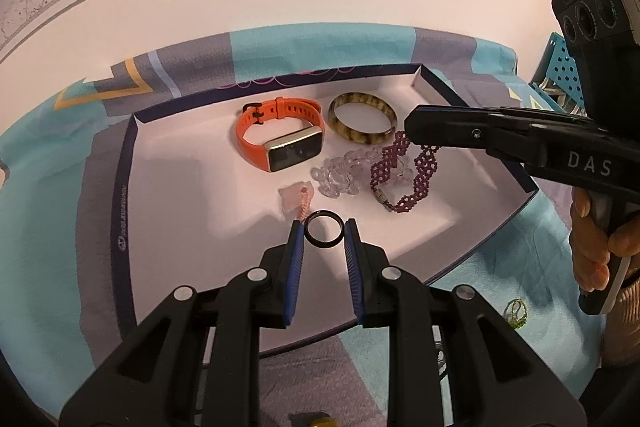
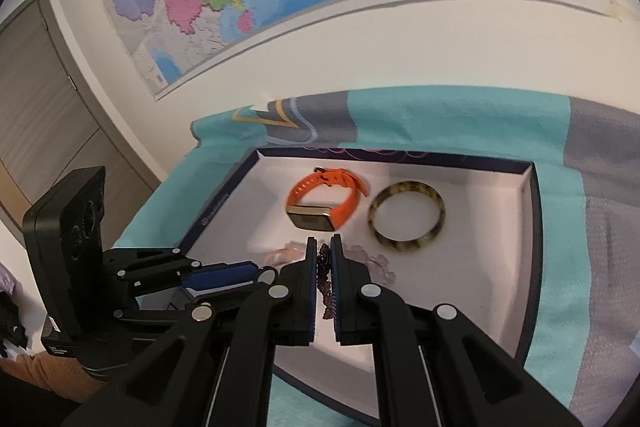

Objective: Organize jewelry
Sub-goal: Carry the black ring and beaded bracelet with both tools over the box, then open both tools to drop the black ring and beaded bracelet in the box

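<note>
In the left wrist view my left gripper (image 1: 324, 227) is shut on a small black ring (image 1: 323, 229), held just above the white floor of a navy-rimmed tray (image 1: 128, 167). My right gripper (image 1: 408, 129) reaches in from the right, shut on one end of a purple beaded bracelet (image 1: 400, 167). The bracelet's clasp end trails down beside a clear bead bracelet (image 1: 340, 175). In the right wrist view the purple beads (image 2: 325, 267) sit pinched between the right gripper's (image 2: 323, 241) pads, and the left gripper (image 2: 260, 273) is at the lower left.
In the tray lie an orange smart band (image 1: 280, 133), a tortoiseshell bangle (image 1: 362, 121) and a pink pendant (image 1: 296, 197) just beyond the ring. A green beaded piece (image 1: 516, 313) lies on the teal and grey cloth (image 1: 40, 227). A map-covered wall stands behind.
</note>
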Motion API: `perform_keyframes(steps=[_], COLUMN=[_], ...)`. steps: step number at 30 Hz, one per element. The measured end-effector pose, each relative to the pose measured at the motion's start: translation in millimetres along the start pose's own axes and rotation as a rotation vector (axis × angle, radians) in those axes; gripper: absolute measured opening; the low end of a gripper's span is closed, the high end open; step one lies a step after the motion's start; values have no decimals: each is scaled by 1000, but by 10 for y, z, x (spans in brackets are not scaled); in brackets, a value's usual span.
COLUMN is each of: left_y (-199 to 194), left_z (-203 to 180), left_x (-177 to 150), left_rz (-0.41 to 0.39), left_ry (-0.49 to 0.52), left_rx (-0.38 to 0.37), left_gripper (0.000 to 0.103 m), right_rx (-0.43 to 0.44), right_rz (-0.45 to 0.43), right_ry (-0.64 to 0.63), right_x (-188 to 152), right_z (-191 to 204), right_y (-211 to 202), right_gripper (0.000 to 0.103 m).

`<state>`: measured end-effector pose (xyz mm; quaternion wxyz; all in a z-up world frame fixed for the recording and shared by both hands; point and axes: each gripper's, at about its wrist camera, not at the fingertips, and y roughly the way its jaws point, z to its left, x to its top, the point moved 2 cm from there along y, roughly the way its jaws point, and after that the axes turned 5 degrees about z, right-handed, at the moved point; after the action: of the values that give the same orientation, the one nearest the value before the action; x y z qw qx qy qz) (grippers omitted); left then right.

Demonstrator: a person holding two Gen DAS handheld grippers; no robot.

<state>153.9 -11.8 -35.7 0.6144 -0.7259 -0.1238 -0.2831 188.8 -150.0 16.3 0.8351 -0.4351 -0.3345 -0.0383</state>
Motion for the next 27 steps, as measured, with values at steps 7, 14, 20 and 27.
perform_keyframes(steps=[7,14,20,27], left_y=[70,144,158,76], left_z=[11,50,61,52], left_x=[20,35,57,44], left_rz=[14,31,30,3], left_ry=[1,-10,-13,-19], left_rx=[8,4,2,15], left_gripper=[21,21,22,33], right_rx=[-23,-44,-59,-81], right_rz=[13,22,39,38], right_ry=[20,46,70,106], right_x=[-22,-29,-52,-82], right_z=[-92,-192,-265,-342], right_y=[57,96,138,114], right_gripper=[5,5,7,19])
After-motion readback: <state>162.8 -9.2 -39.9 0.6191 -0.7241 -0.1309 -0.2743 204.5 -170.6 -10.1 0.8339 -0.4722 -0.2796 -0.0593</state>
